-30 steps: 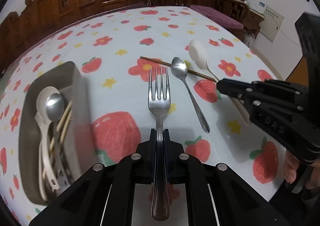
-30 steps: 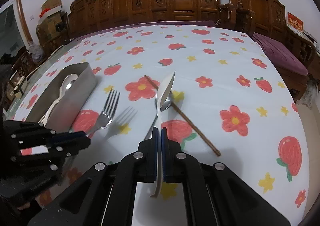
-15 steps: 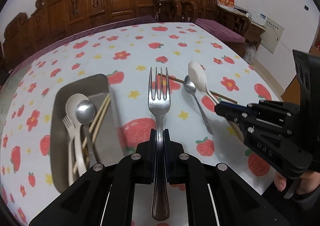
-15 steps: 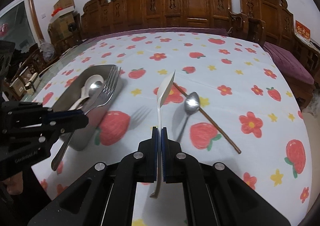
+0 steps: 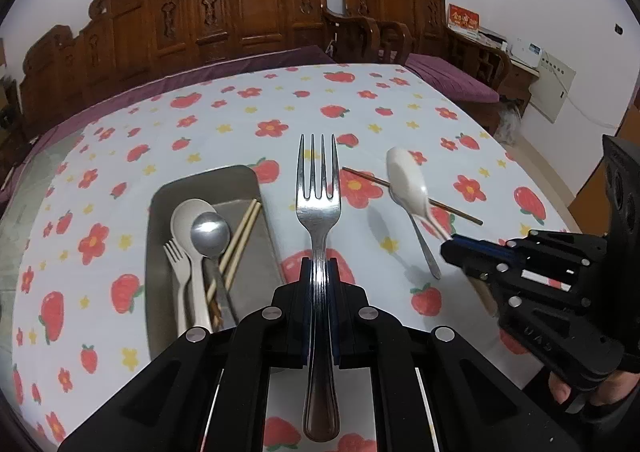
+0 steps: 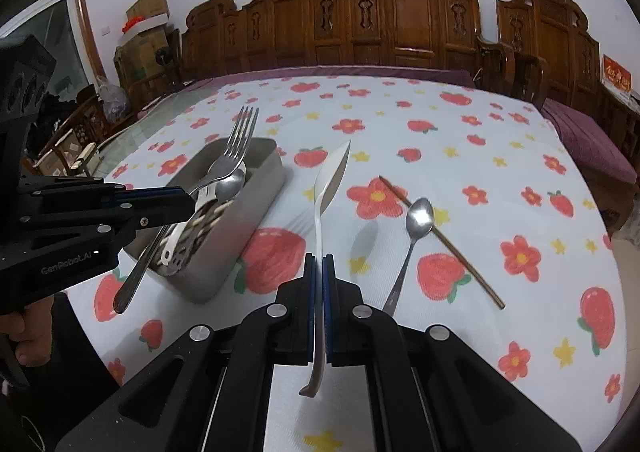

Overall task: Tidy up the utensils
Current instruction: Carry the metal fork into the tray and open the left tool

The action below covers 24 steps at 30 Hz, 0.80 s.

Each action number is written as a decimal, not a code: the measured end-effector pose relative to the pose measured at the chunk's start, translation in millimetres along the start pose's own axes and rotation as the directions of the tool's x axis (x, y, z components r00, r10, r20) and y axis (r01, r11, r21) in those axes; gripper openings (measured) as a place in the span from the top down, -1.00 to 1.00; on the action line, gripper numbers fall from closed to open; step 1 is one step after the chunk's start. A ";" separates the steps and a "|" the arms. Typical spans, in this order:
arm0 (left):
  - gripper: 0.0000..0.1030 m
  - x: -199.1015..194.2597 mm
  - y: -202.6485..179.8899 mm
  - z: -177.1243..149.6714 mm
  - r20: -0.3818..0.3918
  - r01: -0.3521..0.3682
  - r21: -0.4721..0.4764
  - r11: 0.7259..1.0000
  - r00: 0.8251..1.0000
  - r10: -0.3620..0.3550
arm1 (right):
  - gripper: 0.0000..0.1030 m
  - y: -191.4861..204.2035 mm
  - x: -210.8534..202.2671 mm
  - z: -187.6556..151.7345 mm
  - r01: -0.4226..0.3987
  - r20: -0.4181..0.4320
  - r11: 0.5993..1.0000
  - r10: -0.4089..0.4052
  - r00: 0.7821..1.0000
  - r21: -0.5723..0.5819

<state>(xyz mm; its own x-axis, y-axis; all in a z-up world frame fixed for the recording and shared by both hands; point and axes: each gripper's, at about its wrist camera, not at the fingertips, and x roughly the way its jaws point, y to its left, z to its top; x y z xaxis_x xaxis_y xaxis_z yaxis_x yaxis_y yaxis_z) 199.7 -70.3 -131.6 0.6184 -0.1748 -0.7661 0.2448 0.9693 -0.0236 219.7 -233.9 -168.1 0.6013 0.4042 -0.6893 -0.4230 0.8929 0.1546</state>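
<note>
Left jaws: clamped tight on the neck of the metal fork (image 5: 318,208), pads pressed flat against both sides of the handle.
Left gripper (image 5: 319,272): tilted downward, fork tines pointing away, handle end trailing back between the finger bases.
Fork position: lifted off the cloth, hanging just right of the tray's near corner in the left wrist view; seen from the right wrist view, tines over the tray (image 6: 256,208).
Right jaws: pinched nearly together on the thin handle of the white spoon (image 6: 326,208), no gap showing beyond the handle.
Right gripper (image 6: 319,268): angled down, spoon bowl turned edge-on and raised above the cloth, hooked handle end below the pads.
Tray contents: beige spoon (image 5: 192,224), metal spoon (image 5: 210,232), small beige fork (image 5: 178,260), pale chopsticks (image 5: 240,240), all lying lengthwise; possibly another dark-handled piece beneath, too crowded to tell.
Left on the cloth: steel spoon (image 6: 414,236) lying with bowl away, brown chopstick (image 6: 440,240) crossing just behind its bowl.
Tablecloth (image 6: 500,172): white, printed with strawberries, red flowers, yellow stars.
Hands: fingers of the person visible under each gripper handle at the frame edges.
Background: carved wooden chairs (image 6: 400,16) along the far table edge.
</note>
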 end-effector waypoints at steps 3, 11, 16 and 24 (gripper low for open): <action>0.88 -3.3 5.6 2.2 0.012 -0.002 -0.008 1.000 1.000 0.002 | 0.91 2.3 -5.3 3.2 0.001 0.007 1.000 -0.001 1.000 0.000; 0.88 0.6 31.9 9.4 0.018 -0.008 -0.047 0.999 1.000 0.009 | 0.91 12.7 -10.2 1.4 0.002 -0.003 1.000 -0.002 1.000 -0.004; 0.88 17.6 53.6 14.3 -0.013 -0.020 -0.085 0.996 1.000 0.019 | 0.91 20.3 -13.1 8.7 0.008 0.001 1.000 -0.008 1.000 -0.019; 0.88 45.9 72.9 17.8 -0.062 -0.048 -0.110 0.993 0.997 0.041 | 0.91 32.3 -17.6 24.0 0.010 0.014 0.999 -0.009 1.000 -0.046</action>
<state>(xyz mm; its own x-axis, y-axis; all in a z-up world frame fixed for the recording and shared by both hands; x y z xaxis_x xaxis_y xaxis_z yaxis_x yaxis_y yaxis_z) 259.2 -10.7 -157.0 0.5802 -0.1234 -0.8050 0.1310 0.9897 -0.0573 211.7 -207.4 -134.0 0.6148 0.3987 -0.6805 -0.4480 0.8866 0.1147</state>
